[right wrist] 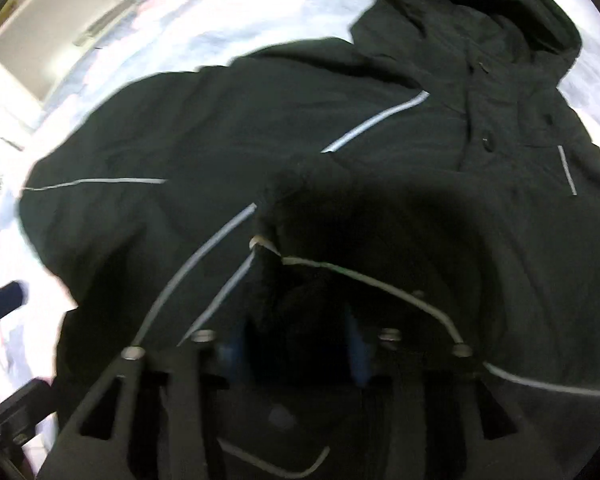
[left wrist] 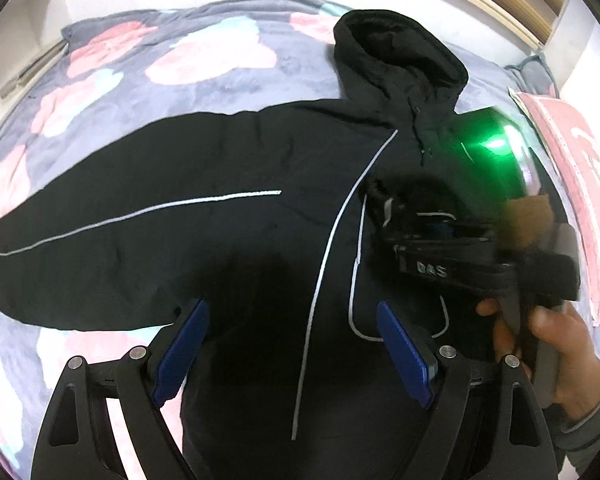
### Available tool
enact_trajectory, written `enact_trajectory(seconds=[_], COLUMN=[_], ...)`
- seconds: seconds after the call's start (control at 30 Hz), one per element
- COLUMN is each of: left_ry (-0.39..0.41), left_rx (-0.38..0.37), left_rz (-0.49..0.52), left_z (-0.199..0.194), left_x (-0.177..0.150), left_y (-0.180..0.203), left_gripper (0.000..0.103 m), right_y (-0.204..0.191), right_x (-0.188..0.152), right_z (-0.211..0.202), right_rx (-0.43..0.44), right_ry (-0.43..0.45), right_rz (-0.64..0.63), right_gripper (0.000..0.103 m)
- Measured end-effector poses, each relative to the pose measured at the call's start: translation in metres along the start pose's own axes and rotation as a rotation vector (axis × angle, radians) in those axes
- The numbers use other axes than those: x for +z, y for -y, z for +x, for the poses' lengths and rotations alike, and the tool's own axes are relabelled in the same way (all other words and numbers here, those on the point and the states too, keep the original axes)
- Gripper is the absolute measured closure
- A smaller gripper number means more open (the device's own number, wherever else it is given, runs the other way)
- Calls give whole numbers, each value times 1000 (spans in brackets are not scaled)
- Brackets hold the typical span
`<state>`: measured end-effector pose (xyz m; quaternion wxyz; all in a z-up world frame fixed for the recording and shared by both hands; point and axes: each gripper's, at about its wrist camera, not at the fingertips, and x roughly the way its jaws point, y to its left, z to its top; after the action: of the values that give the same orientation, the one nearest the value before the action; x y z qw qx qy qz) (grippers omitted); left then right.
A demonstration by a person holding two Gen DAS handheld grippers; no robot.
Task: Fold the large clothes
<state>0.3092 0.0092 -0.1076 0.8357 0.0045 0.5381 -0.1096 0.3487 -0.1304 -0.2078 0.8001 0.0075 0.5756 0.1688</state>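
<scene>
Floral bedding (left wrist: 204,80) carries the black jacket (left wrist: 228,240), spread front-up, hood at the far right. Its left sleeve (left wrist: 100,232) lies flat, outstretched. My left tongs (left wrist: 294,354) hover wide and empty over the near body. My right tongs (right wrist: 296,350) pinch the right sleeve cuff (right wrist: 296,280), carrying it over the chest. Judged step: sleeve fold-in. Next, lay it flat and release.

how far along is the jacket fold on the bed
Early. Done: the black jacket is spread front up on the floral blanket, hood at the far end. In hand: the right gripper pinches a bunch of fabric, apparently a sleeve cuff brought over the chest; the left gripper hovers open. Left: the other sleeve lies stretched out, and the body is unfolded.
</scene>
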Motion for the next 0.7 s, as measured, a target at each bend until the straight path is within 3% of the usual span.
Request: enact_trajectory(seconds=[0.07,0.13,0.27,0.37,0.47,0.5,0.53,0.6,0.7], left_ry=[5,19,2,-32,-84,-94,-108,-97,32], left_rx=[-27,-100,-260,-309,-338,-332,-327,-294,-349], left_rz=[8,14,-2,-29,-60,-68,-80,-77,-121], left_z=[1,5,34,64,102,109,118,119,75], left_x=[3,11,35,50,63,63,66,72,85], left_y=[3,9,25,36,46,48,51,50,27], left_gripper=[16,16,16,16,17,29,64,80,82], right_y=[4,14,54,98,123,131,138,151,164], right_x=[-5,-16,-47,-72,-85,-89,-96,-103,-100], right_z=[-20,-48,-104,-131,-133,-134,-143,-153,-170], right_rx=[37,41,-72,-129,-165,-183,-193,-209,-237], right_ry=[16,61,160,170,162,156,156,171,218], right_rz=[8,22,87,157,210,229,243,277,305], right_gripper=[55,49,38,38,38,38,38,38,38])
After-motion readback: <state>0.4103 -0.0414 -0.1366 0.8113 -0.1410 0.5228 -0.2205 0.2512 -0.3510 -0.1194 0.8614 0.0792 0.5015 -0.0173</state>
